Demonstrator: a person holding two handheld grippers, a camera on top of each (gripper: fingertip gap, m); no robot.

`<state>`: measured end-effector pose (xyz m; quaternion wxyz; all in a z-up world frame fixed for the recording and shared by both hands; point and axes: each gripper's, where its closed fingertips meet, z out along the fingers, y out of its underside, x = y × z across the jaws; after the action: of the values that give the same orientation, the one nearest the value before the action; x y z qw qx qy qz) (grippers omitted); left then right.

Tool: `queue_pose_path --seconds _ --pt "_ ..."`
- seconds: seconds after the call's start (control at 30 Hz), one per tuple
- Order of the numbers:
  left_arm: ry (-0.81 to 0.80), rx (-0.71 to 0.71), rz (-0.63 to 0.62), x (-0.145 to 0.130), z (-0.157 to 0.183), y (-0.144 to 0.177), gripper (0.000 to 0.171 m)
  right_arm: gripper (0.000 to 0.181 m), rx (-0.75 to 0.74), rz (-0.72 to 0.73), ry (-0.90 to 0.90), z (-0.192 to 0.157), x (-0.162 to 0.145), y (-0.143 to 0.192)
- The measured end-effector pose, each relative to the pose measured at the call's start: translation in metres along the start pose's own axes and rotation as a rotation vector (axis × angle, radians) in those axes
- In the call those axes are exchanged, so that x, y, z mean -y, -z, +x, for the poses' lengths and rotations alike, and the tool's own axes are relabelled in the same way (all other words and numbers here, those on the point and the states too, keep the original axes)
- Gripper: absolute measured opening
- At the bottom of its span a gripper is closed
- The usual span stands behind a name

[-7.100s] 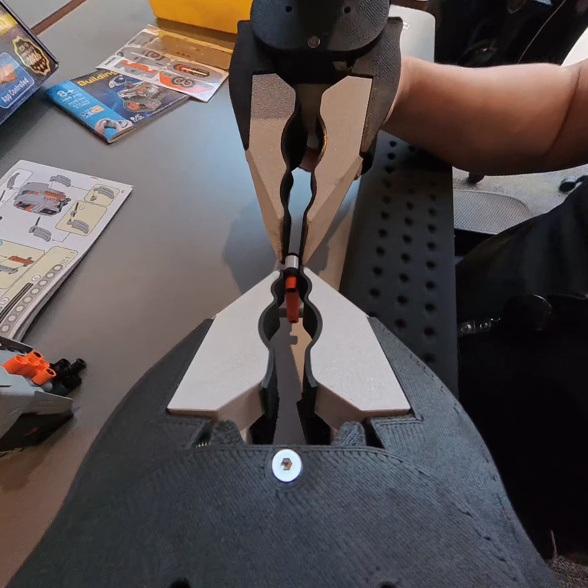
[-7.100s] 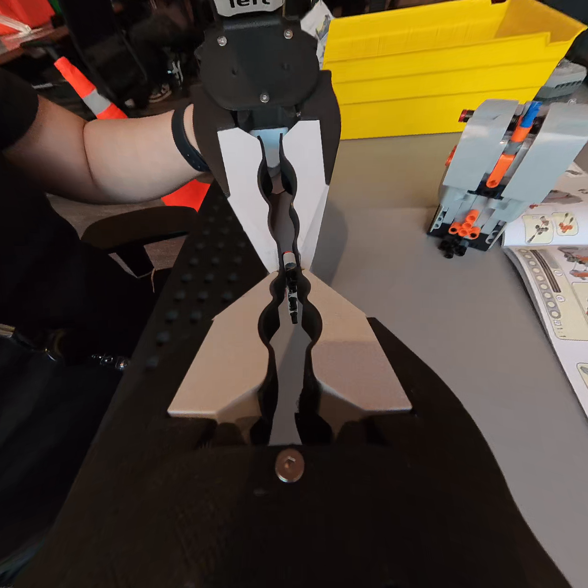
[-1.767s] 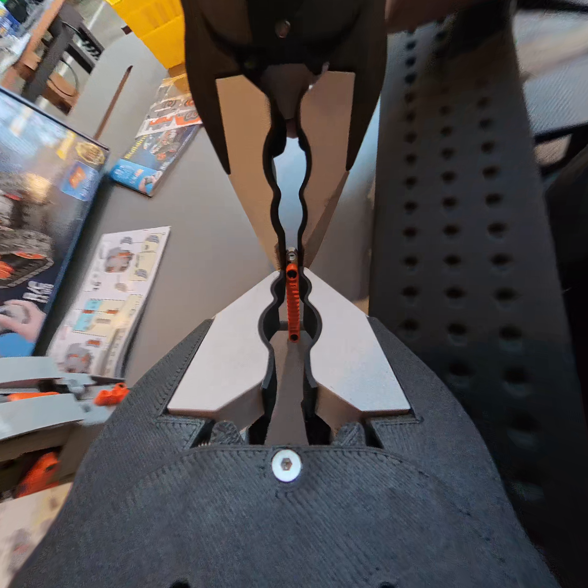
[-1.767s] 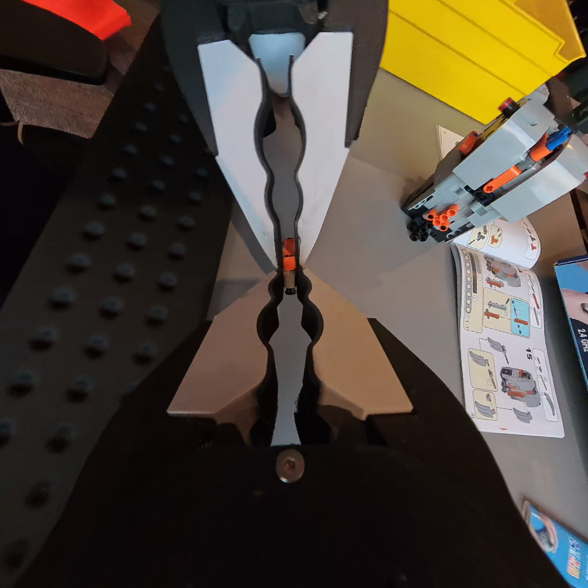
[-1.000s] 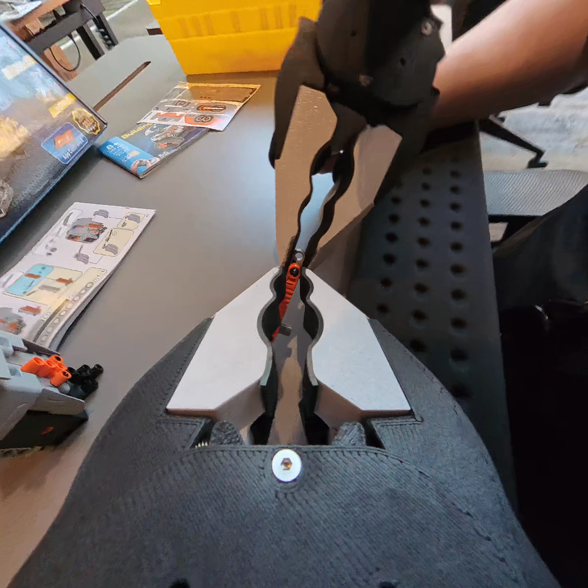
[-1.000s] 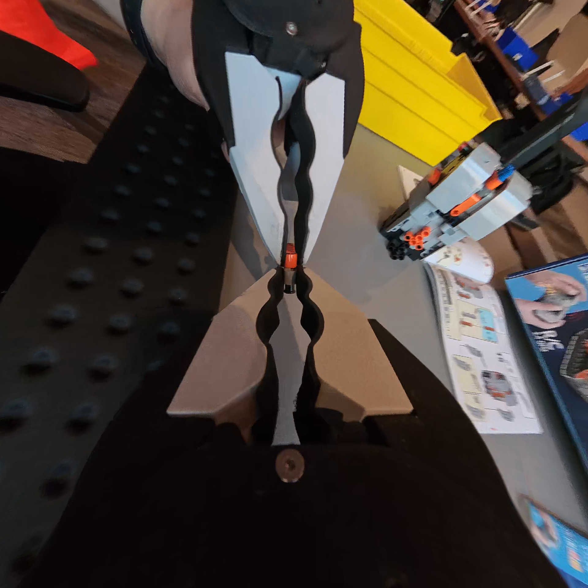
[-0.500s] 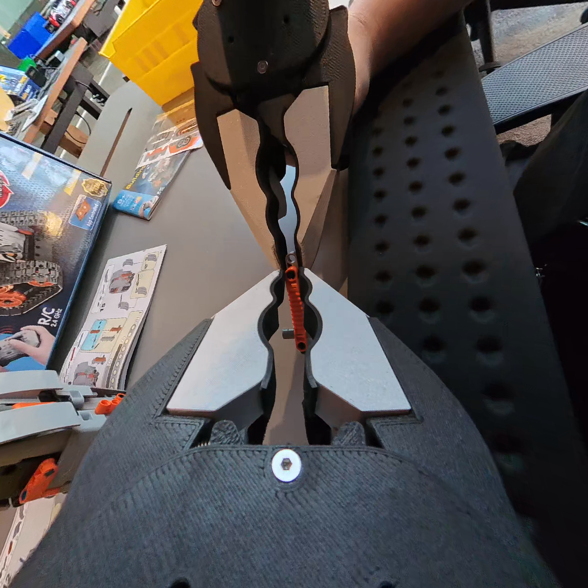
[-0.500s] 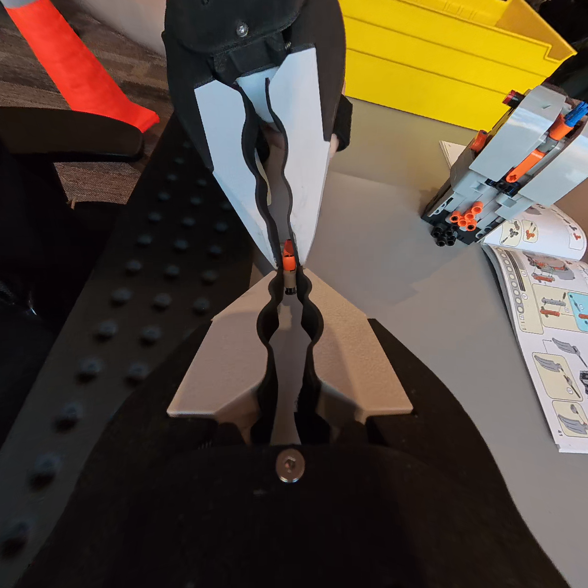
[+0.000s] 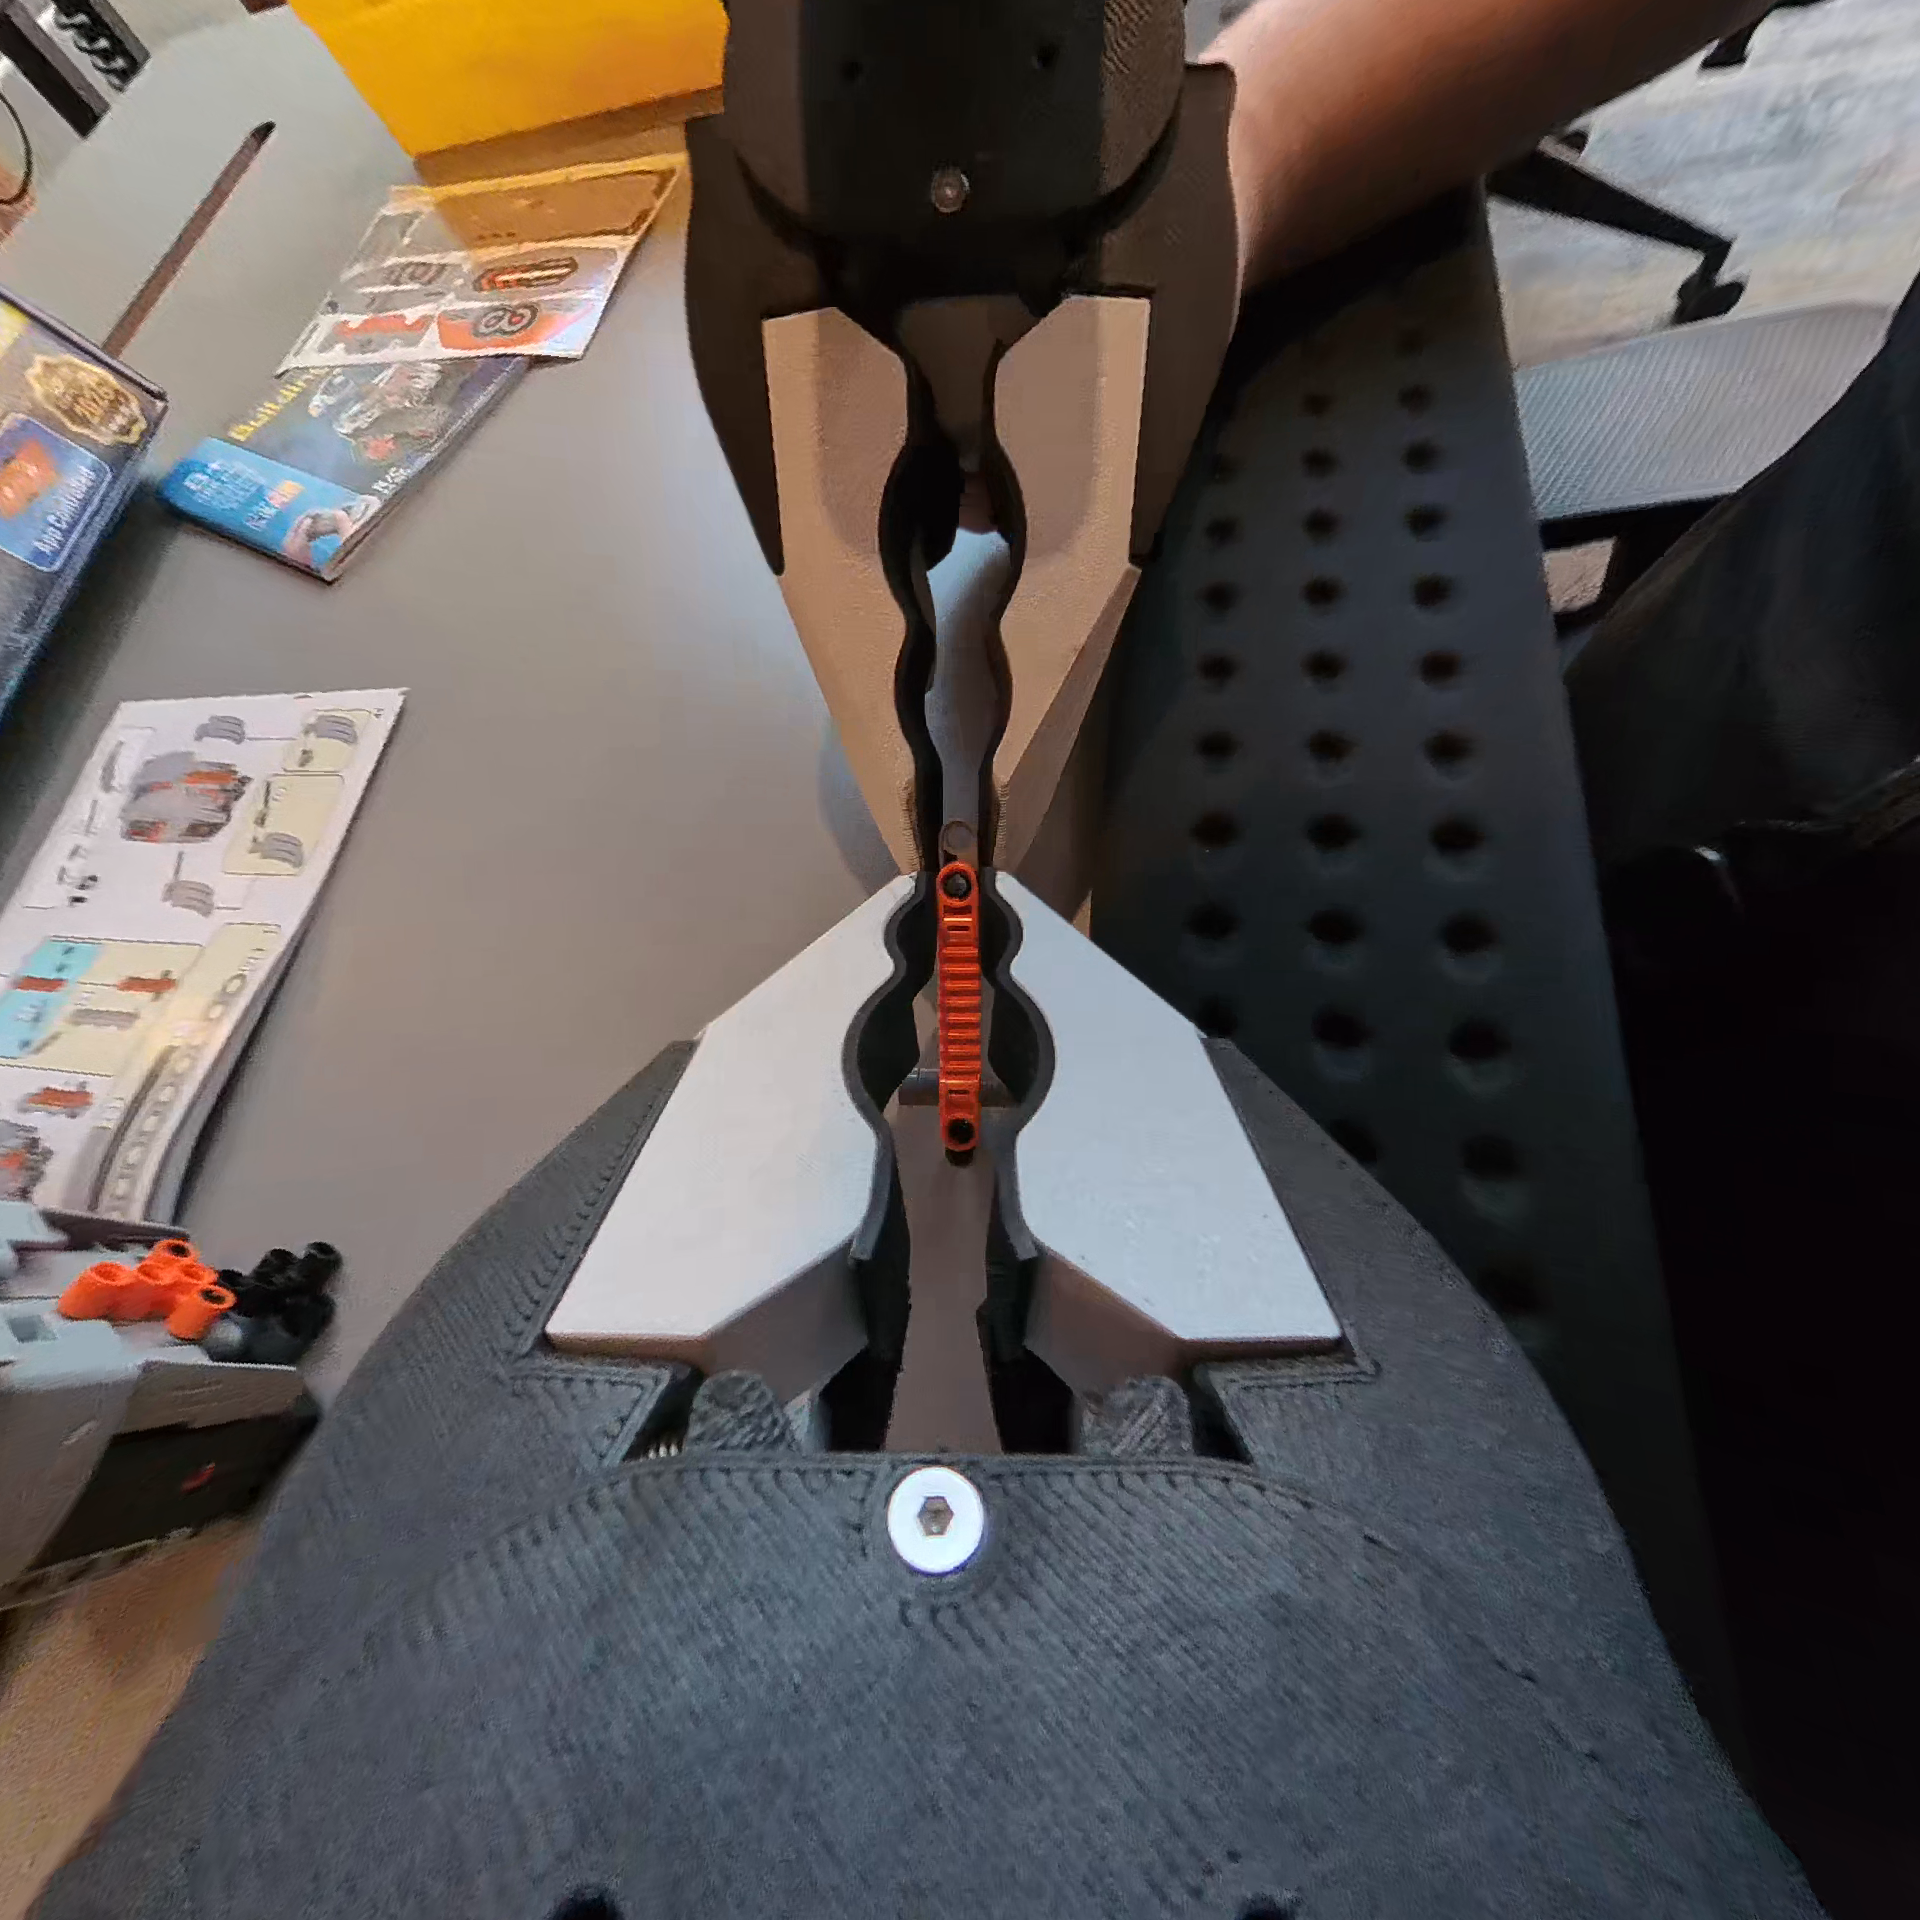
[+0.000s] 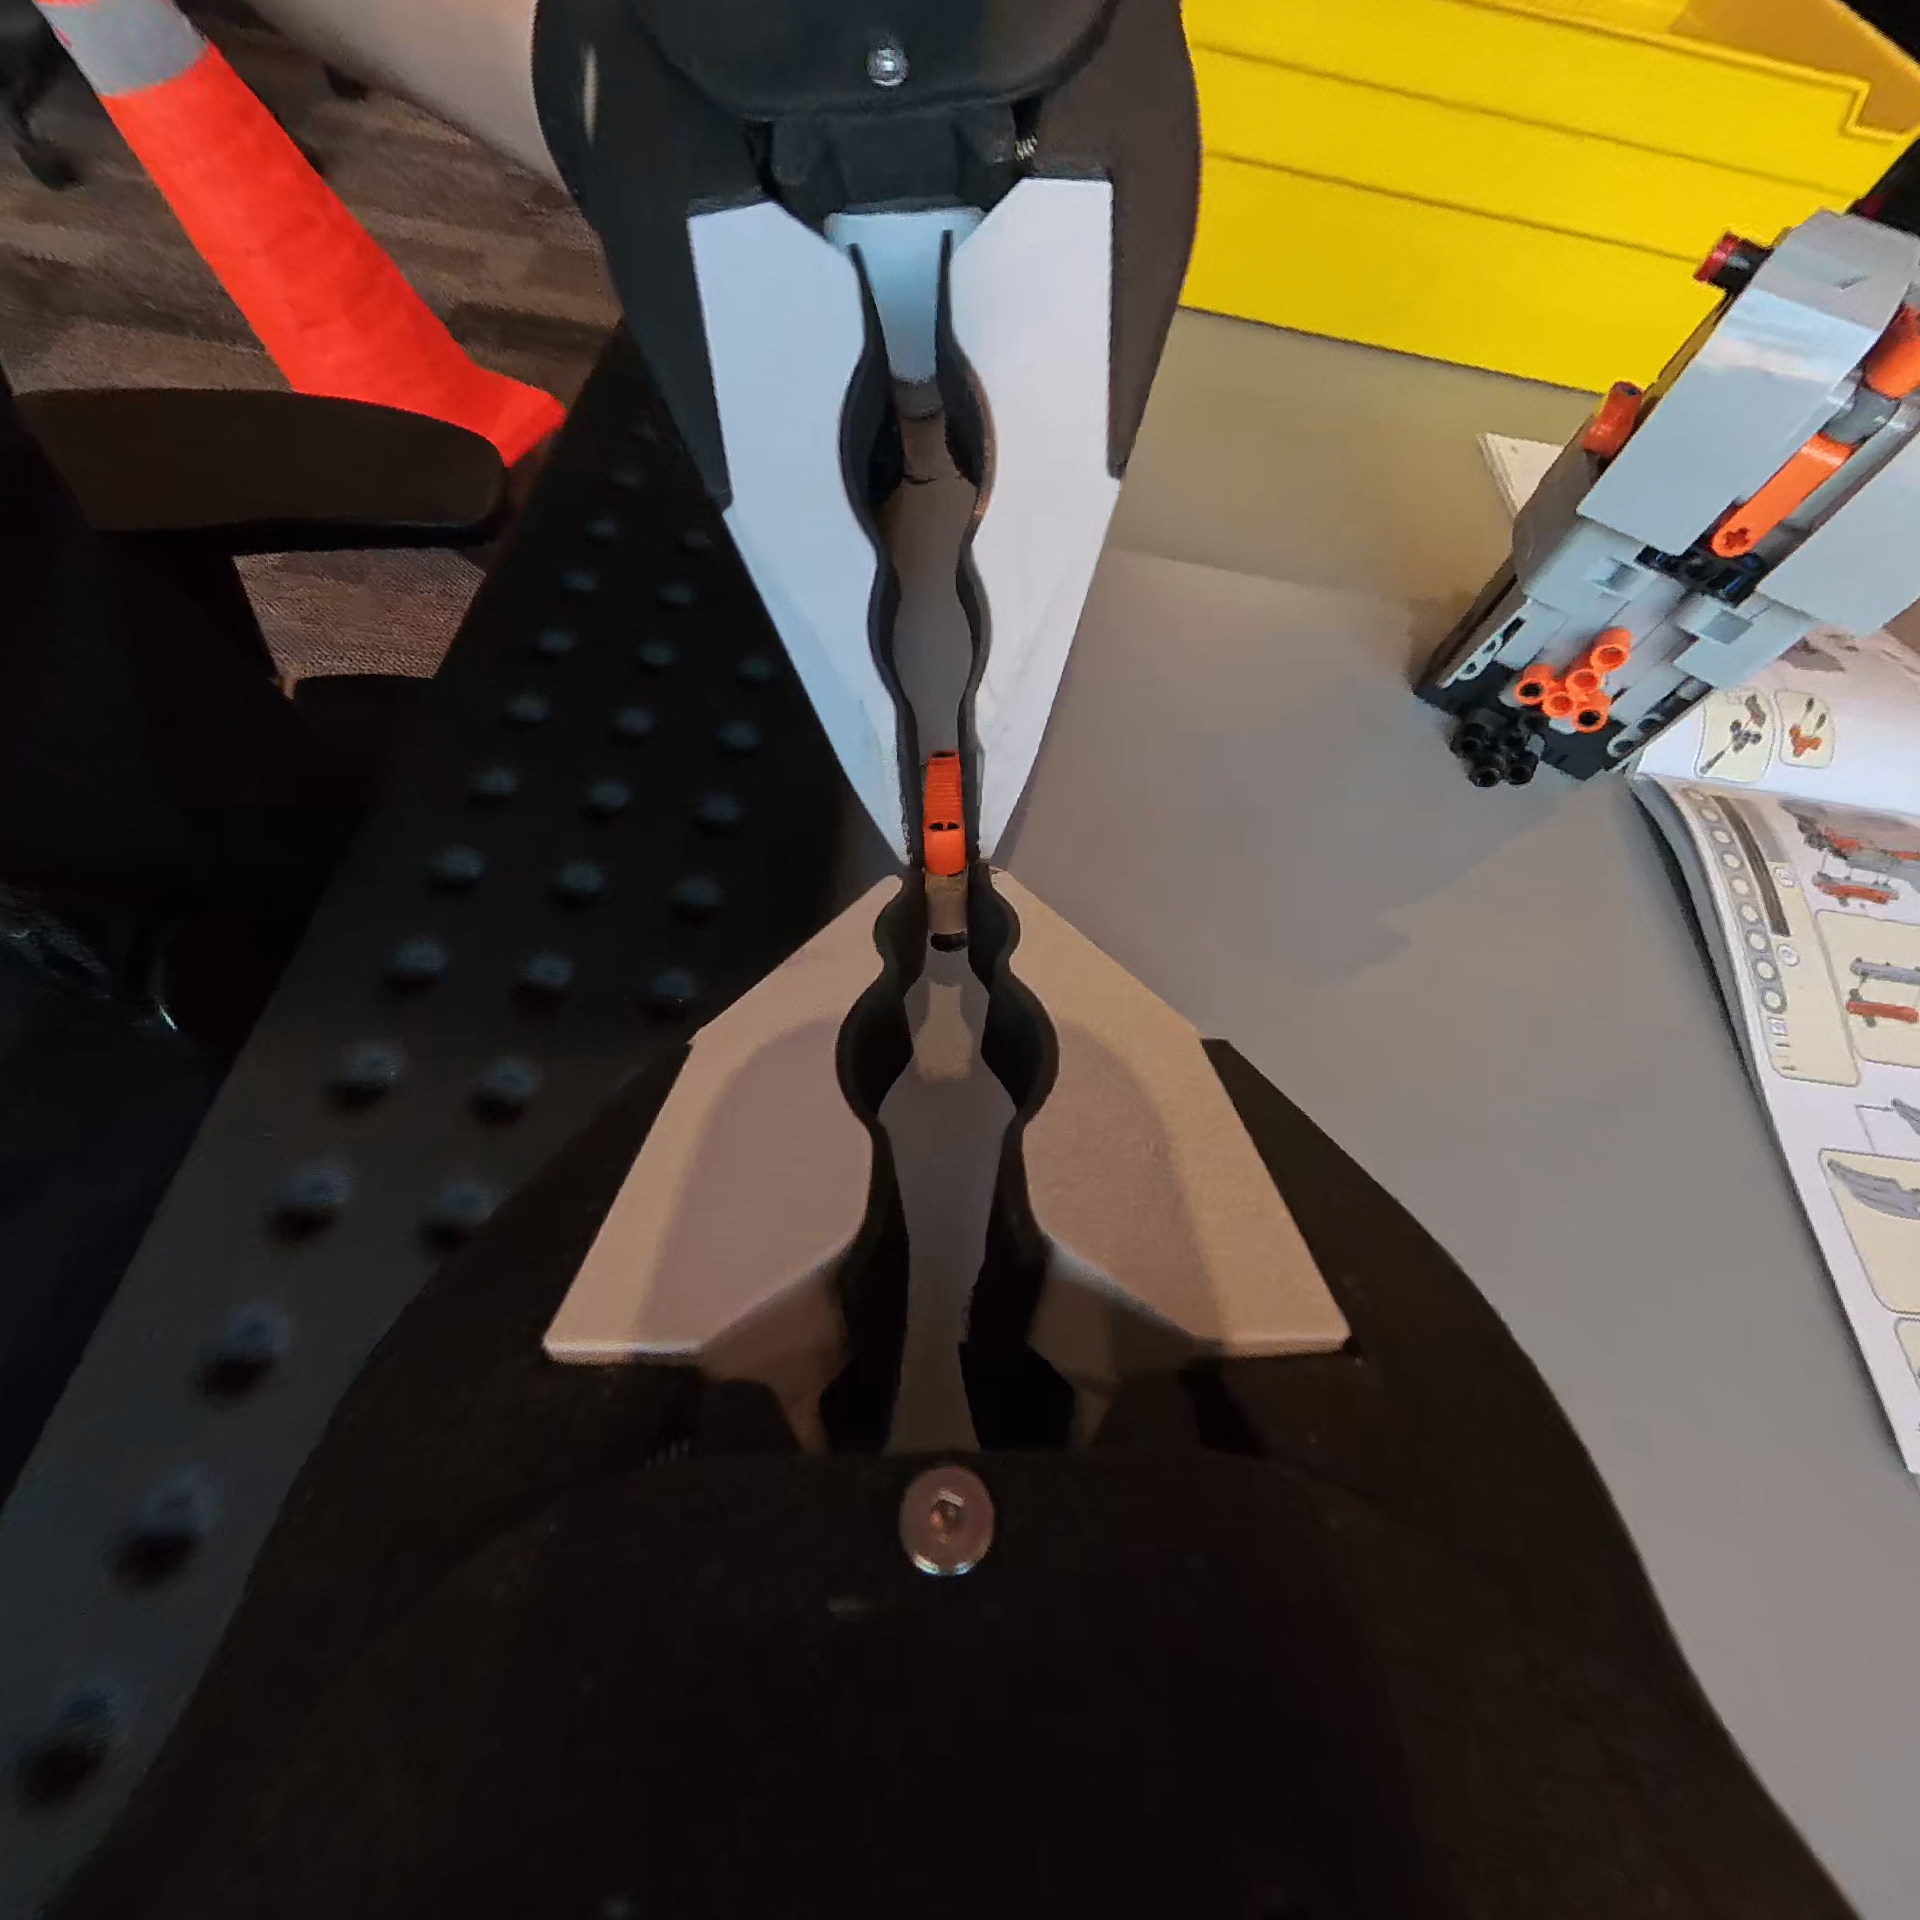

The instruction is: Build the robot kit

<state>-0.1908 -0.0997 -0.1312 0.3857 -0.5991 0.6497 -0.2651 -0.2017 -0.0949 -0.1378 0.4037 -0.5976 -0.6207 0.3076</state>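
While clamped, orange rack (image 9: 958,1003) upright

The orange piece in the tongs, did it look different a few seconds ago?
Yes. The orange rack in the left tongs showed only a short stub 7 seconds ago; now it is turned so its full toothed length shows, straight between the fingers. The small grey pin in the right tongs sits against its tip. Same as before: both tongs shut, tip to tip, over the grey table.
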Motion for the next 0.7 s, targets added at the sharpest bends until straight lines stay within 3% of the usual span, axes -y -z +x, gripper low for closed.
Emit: queue_pose_path --seconds 0.7 --pt "0.056 -0.028 0.08 0.002 0.011 0.017 0.006 0.009 -0.011 0.063 0.099 -0.014 0.013 0.001"
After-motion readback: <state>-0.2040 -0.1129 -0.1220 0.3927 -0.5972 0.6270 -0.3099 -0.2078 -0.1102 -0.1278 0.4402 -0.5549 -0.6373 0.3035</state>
